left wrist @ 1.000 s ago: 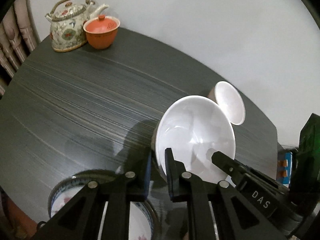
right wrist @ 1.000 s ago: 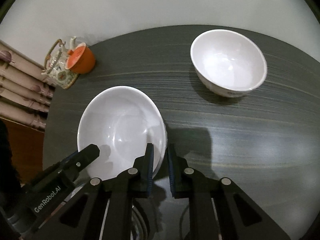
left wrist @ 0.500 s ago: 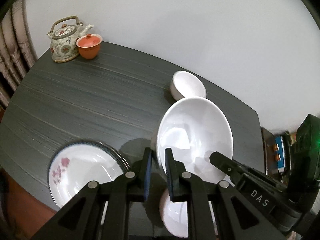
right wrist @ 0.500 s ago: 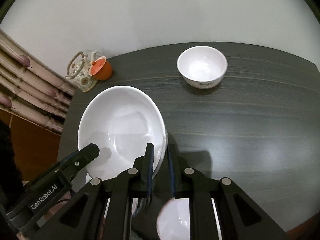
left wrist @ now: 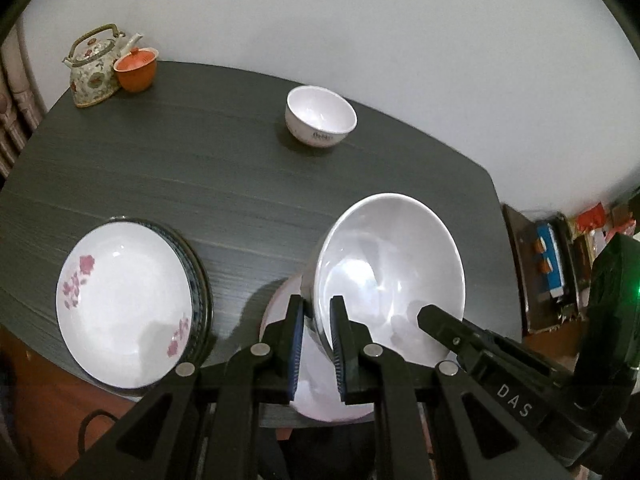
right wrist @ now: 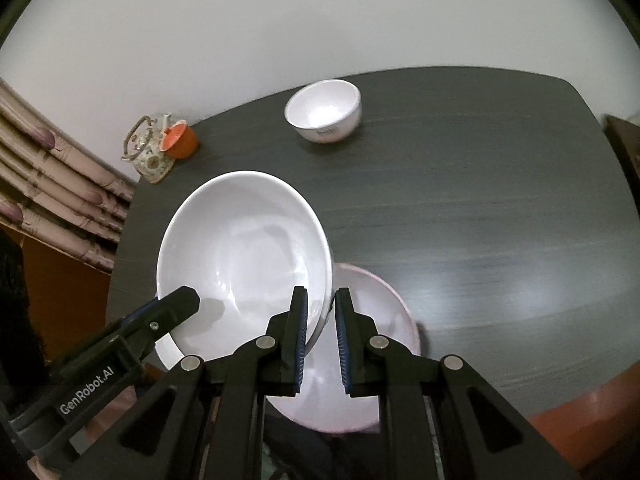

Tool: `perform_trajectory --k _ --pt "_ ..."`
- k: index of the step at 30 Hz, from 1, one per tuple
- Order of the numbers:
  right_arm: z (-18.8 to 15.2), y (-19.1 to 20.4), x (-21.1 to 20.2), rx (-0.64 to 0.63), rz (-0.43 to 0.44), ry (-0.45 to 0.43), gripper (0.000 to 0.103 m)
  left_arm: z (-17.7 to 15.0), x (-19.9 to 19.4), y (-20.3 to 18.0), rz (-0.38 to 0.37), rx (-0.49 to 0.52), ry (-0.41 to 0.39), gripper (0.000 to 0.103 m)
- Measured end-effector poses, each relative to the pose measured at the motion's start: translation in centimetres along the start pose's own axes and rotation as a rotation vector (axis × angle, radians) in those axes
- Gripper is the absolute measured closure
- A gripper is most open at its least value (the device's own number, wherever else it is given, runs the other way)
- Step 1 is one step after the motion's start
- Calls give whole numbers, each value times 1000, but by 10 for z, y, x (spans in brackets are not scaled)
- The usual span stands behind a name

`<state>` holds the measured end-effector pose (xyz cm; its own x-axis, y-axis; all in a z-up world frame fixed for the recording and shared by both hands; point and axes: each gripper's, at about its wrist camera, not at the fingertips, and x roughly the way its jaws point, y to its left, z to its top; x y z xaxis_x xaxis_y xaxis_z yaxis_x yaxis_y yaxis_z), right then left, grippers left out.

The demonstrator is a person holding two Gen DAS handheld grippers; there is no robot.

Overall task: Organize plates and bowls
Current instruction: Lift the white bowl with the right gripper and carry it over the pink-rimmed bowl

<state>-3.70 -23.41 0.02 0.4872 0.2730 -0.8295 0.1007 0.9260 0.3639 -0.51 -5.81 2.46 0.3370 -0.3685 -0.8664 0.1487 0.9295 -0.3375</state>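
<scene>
On the far left of the dark table [left wrist: 200, 168], in its back corner, a flowered teapot [left wrist: 96, 68] stood with an orange lidded cup [left wrist: 135, 70] touching its right side. Nearer the front edge on the left lay a white plate with pink flowers [left wrist: 120, 312], resting on top of a dark-rimmed plate [left wrist: 198, 276] whose edge showed along its right side. Toward the back of the table, near the middle, a small white bowl [left wrist: 320, 120] sat upright and well apart from everything else. To the right of the stacked plates, the left gripper [left wrist: 316, 344] was closed tight on the left rim of a large white bowl [left wrist: 390, 276], one pad inside the wall and one outside, with the bowl tilted so that its inside faced the camera. On the opposite side, the right gripper [right wrist: 320, 336] was clamped in the same way on the bowl's right rim, its black finger [left wrist: 448, 326] reaching into the left wrist view from the lower right. The large bowl was held between the two grippers just above a pale pink plate [right wrist: 376, 352] that lay at the front edge of the table. Beyond the table's right edge, blurred shelves with coloured items [left wrist: 560, 248] showed against the wall.
</scene>
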Motion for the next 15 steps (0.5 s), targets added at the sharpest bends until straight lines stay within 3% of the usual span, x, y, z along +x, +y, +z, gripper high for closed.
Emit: perform_trajectory --k 15 --pt "-30 -27 25 59 -21 84 88 -26 51 2 88 21 110 90"
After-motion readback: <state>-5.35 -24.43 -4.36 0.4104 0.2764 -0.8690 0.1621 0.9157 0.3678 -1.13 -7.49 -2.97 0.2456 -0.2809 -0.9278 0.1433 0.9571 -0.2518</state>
